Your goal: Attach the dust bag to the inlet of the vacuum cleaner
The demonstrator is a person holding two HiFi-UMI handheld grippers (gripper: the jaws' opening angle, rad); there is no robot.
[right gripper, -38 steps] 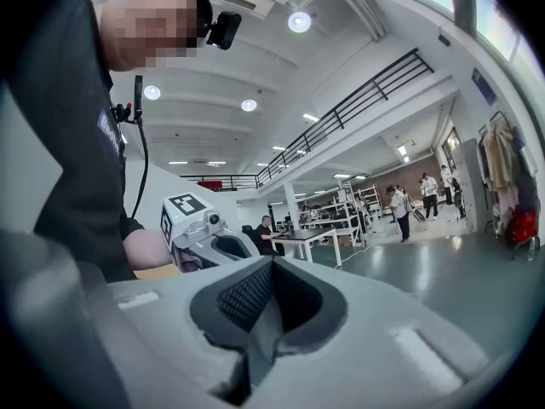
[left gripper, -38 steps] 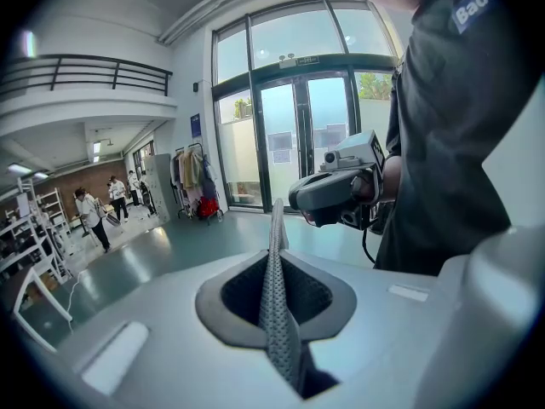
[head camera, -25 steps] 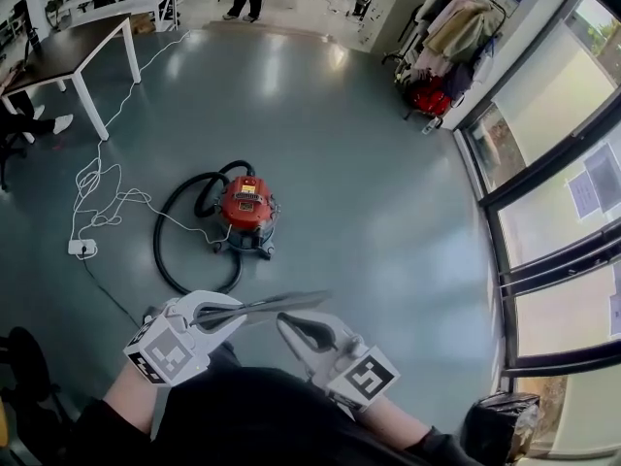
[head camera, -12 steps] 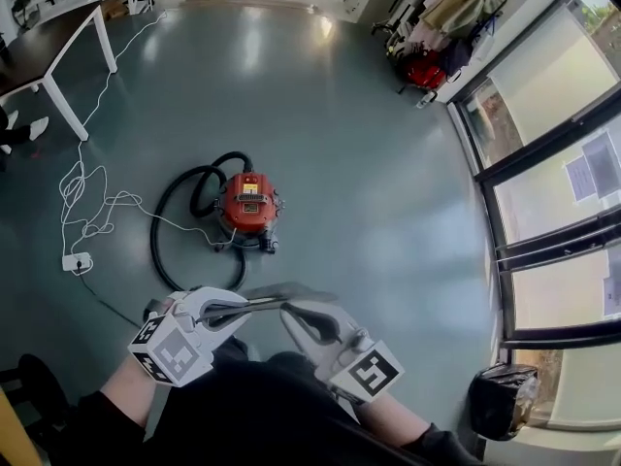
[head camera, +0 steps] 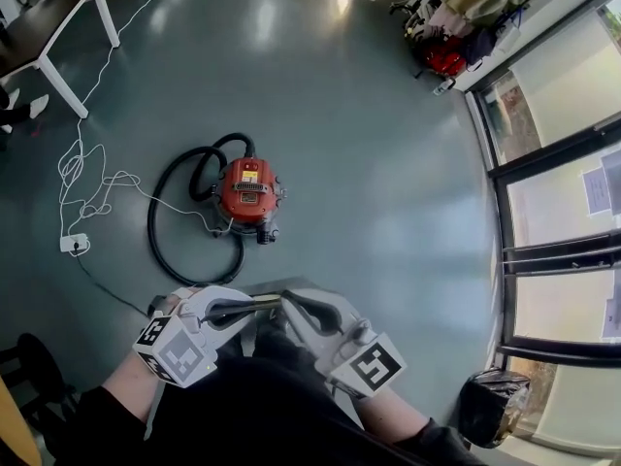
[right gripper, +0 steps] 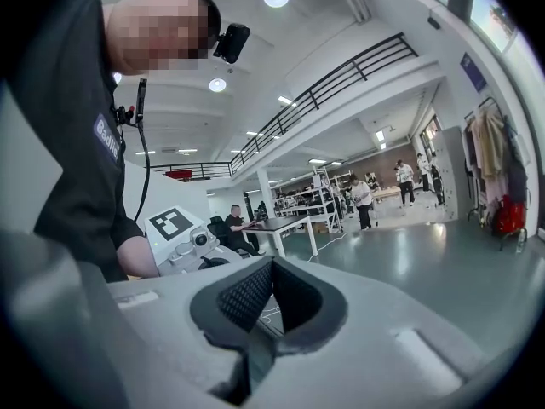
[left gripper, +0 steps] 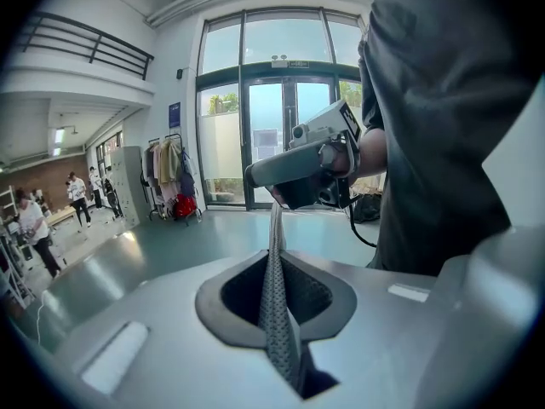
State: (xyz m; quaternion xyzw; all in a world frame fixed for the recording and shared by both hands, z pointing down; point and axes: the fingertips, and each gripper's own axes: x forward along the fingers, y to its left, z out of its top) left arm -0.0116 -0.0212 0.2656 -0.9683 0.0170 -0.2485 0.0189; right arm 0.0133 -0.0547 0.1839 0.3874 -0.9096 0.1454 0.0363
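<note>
As the head view looks steeply down, the grey-blue floor (head camera: 388, 163) fills most of it. Glazed doors (head camera: 563, 192) run along its right edge. A white-legged table (head camera: 39, 37) stands at upper left.

Vacuum cleaner (head camera: 247, 194): red body, upright on the floor near the middle of the view. Its black hose (head camera: 155, 250) loops round its left side. A white cable (head camera: 107, 183) trails from it in loose coils to a power strip (head camera: 76, 244). Black bag (head camera: 493, 406) on the floor at lower right, near the doors.

Both grippers are held close to the person's body, low in the head view, with tips pointing toward each other.

- Left gripper (head camera: 254, 307): jaws nearly together, clamped on the dust bag (left gripper: 276, 228). It shows edge-on as a thin grey textured sheet pinched between the pads.
- Right gripper (head camera: 296, 309): jaws pressed fully together. The left gripper view shows the sheet rising from the left pads to the tips of these jaws, where its far end is caught.

Dust bag location: stretched between the two grippers, clear of the floor and well apart from the vacuum cleaner.
</note>
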